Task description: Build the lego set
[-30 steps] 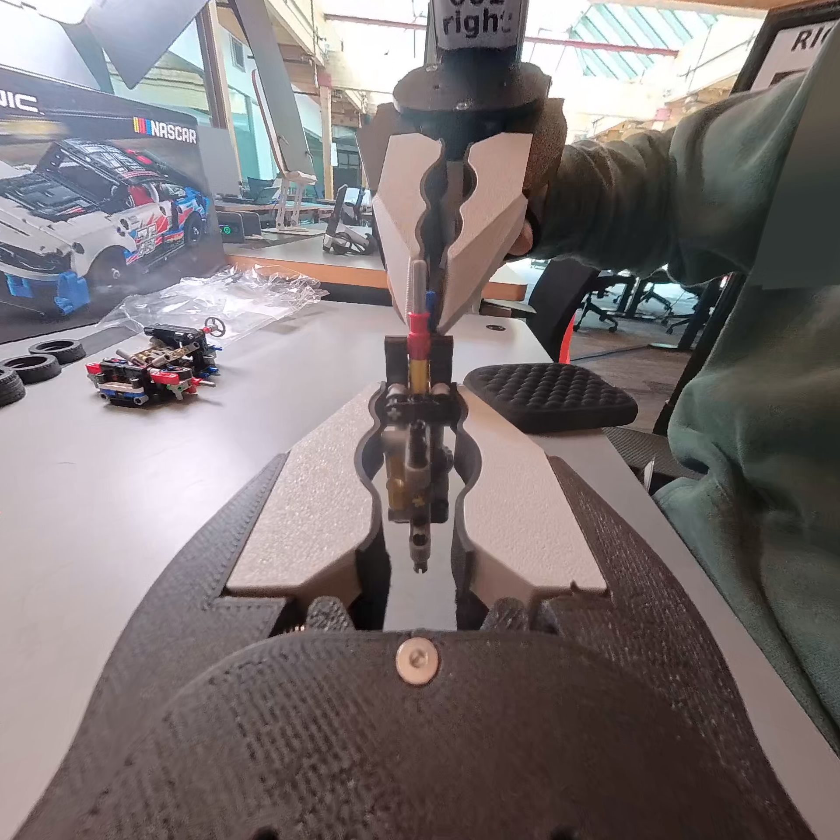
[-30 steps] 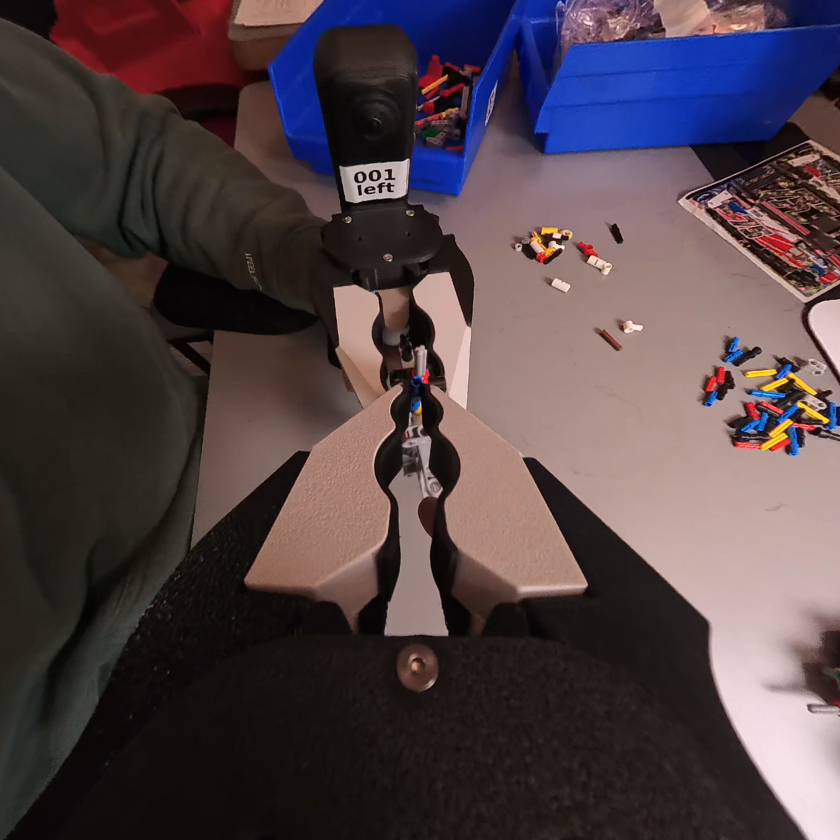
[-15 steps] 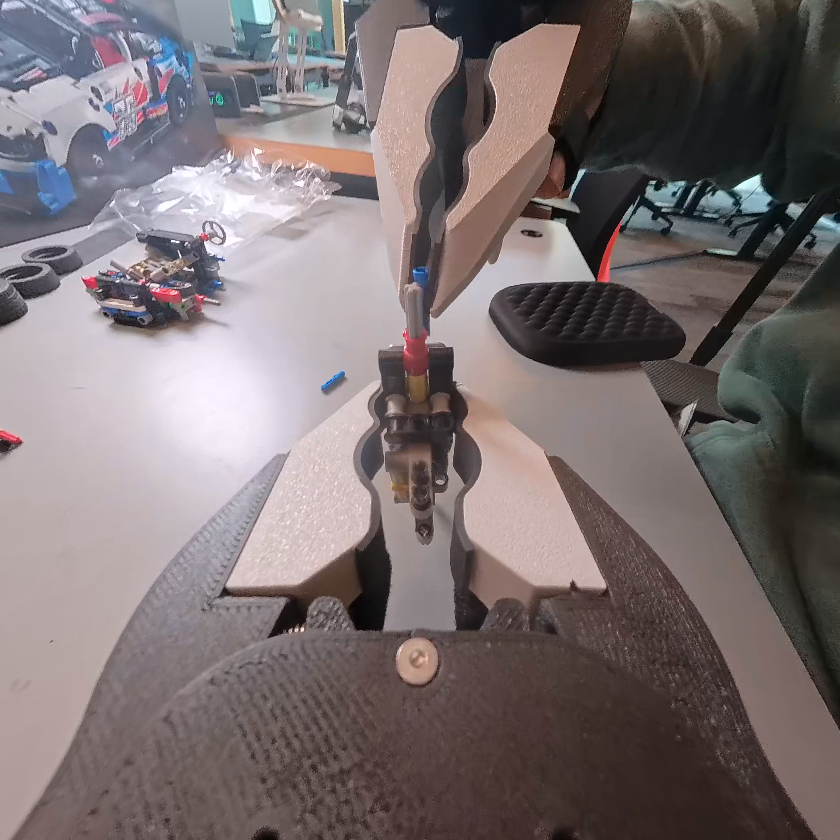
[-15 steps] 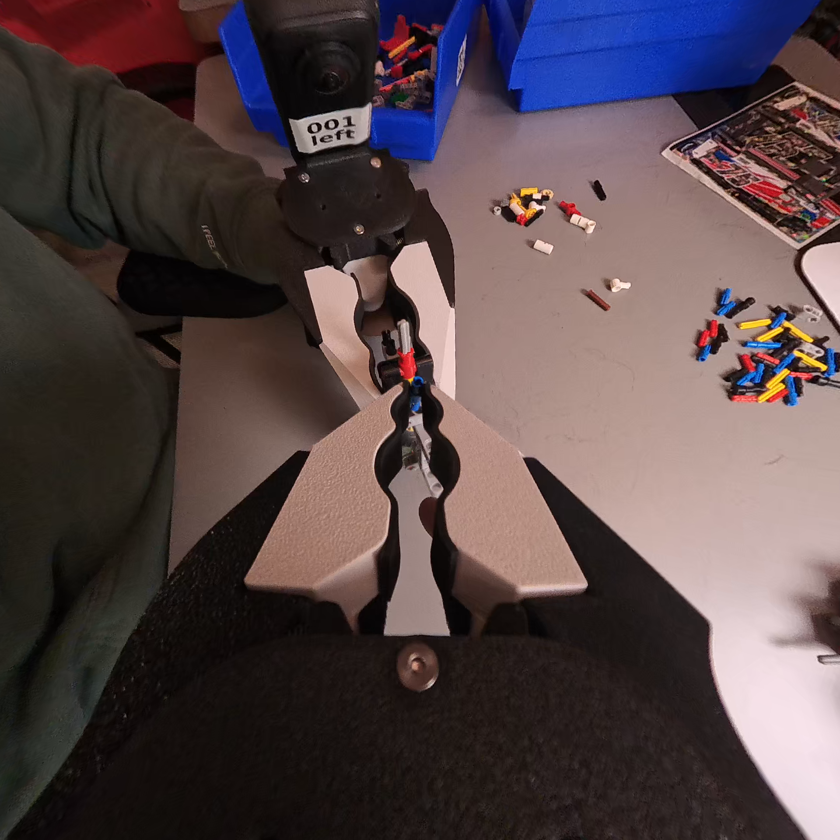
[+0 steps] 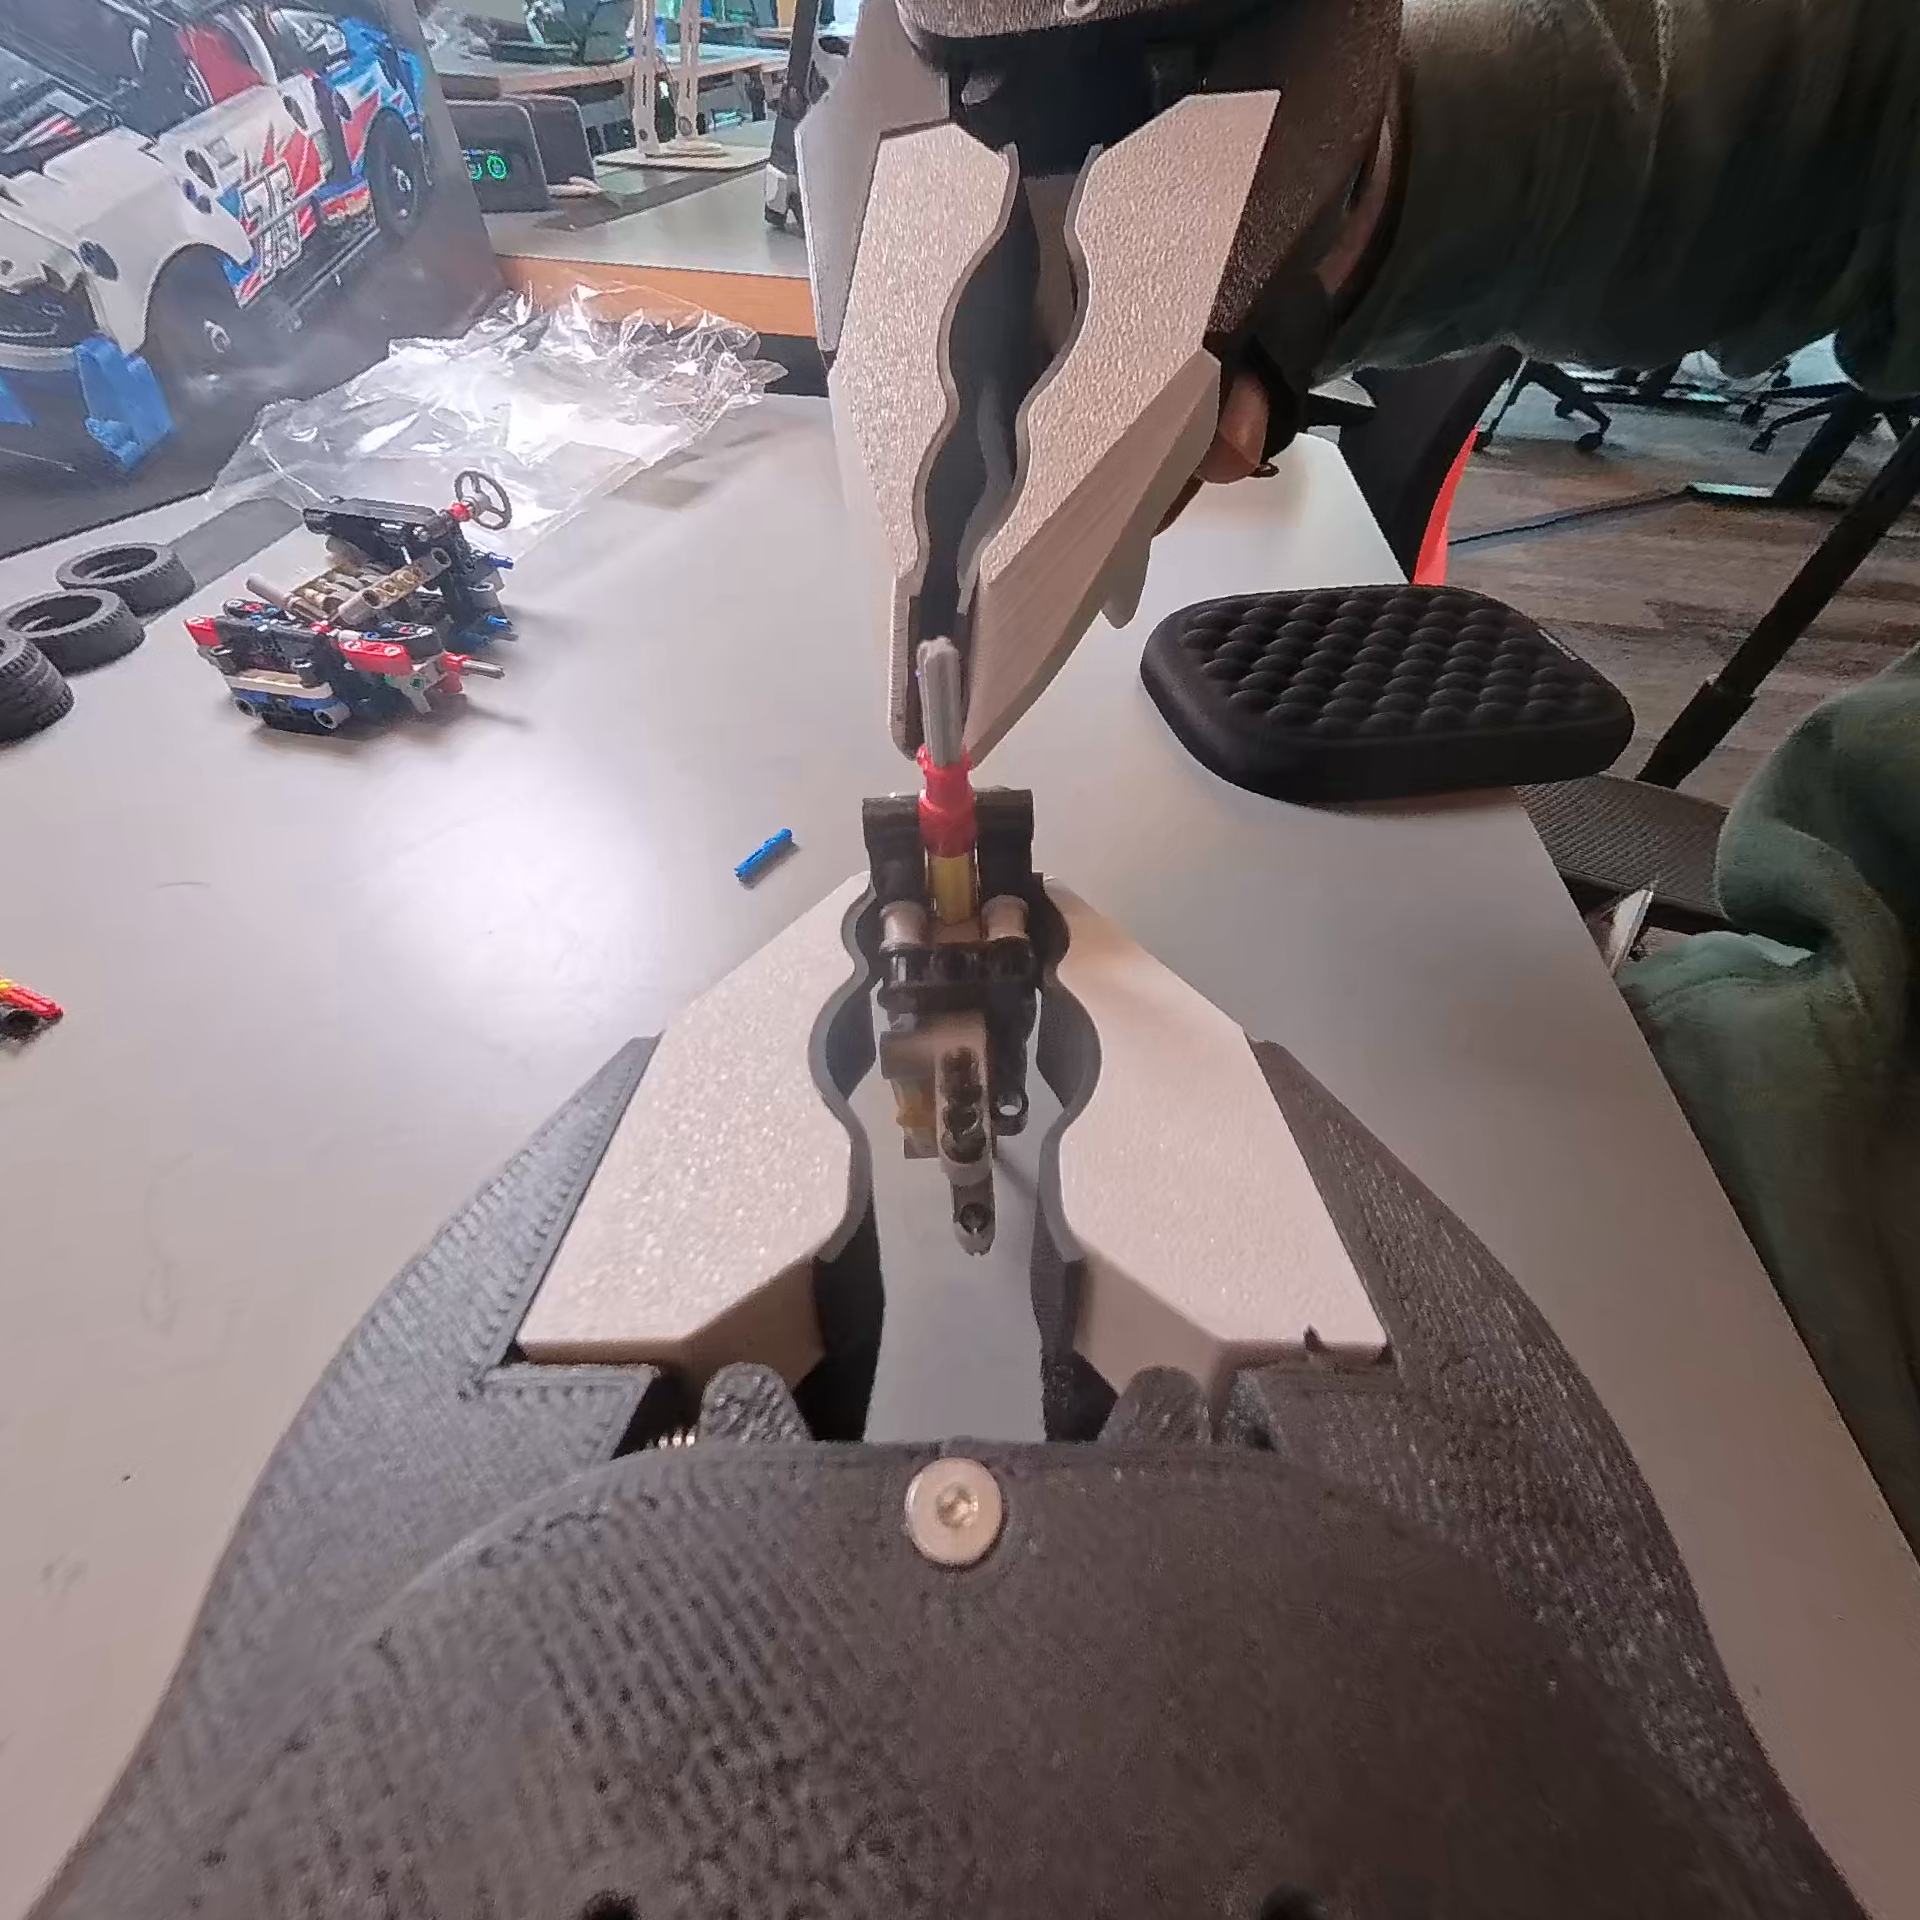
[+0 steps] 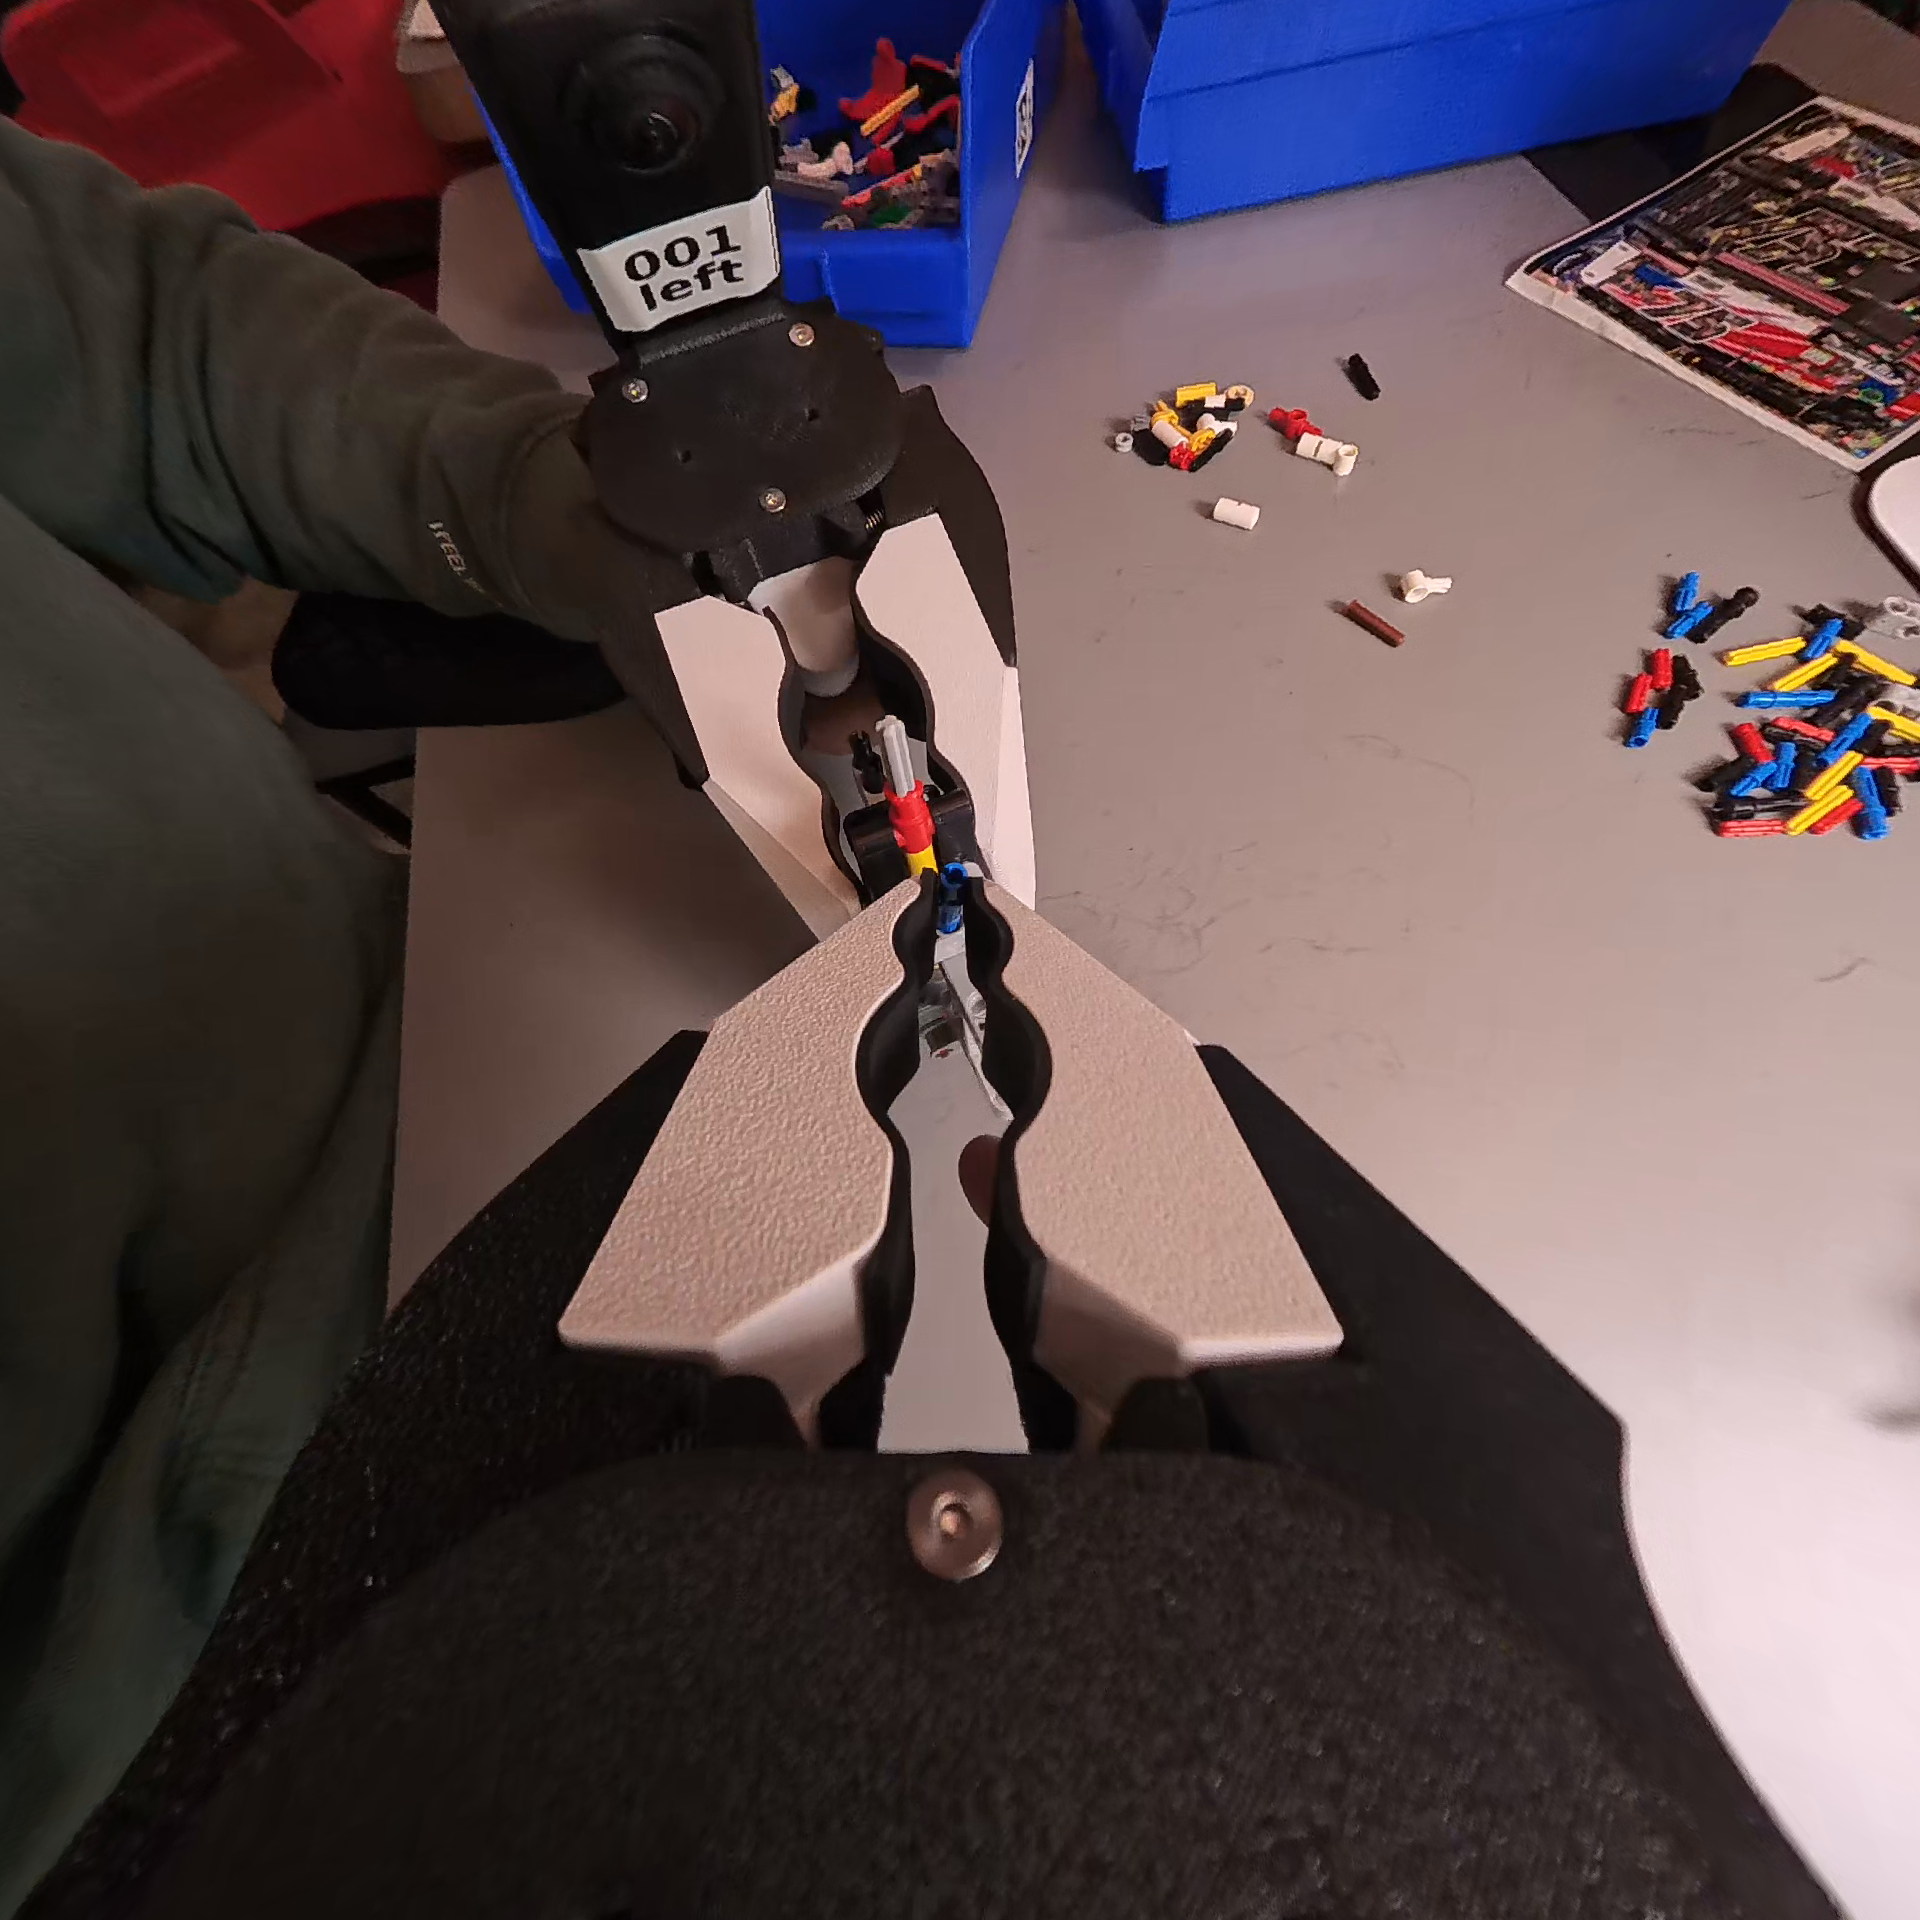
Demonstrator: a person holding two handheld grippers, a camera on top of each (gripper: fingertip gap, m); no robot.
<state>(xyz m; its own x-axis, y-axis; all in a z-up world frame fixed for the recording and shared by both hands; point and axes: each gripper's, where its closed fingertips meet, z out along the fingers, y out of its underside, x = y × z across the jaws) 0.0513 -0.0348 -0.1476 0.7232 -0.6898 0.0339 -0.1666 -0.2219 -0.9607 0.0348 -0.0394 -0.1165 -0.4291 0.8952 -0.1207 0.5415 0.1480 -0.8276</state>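
LEFT GRIPPER: the left gripper (image 5: 954, 935) is clamping a small brick assembly (image 5: 951, 997) of black and tan beams between its 2 pale fingers (image 5: 727, 1132), the pads pressing on the black beam's sides.
ASSEMBLY: it is standing upright in the jaws, with a yellow sleeve, a red bush (image 5: 943, 795) and a grey axle (image 5: 940, 701) rising from its top; it is being held above the grey table (image 5: 520, 935).
RIGHT GRIPPER: the right gripper (image 6: 948, 894) is pinching a small blue pin (image 6: 949, 896) at its very tips, jaws nearly together. It is pointing tip-down just beside the grey axle and touching distance from the assembly's top.
HANDS: a green sleeve (image 5: 1610, 187) is reaching in behind the right gripper.
LEFT SIDE OF TABLE: a partly built model chassis (image 5: 353, 613) is lying near black tyres (image 5: 73, 623) and a clear plastic bag (image 5: 499, 395); 1 loose blue pin (image 5: 764, 854) is lying near the left gripper's tips.
RIGHT SIDE OF TABLE: scattered coloured pins (image 6: 1808, 738), a printed booklet (image 6: 1745, 281) and 2 blue bins (image 6: 914, 208) are lying well apart from both grippers.
EDGE: a black dimpled pad (image 5: 1382, 686) is resting by the table edge.
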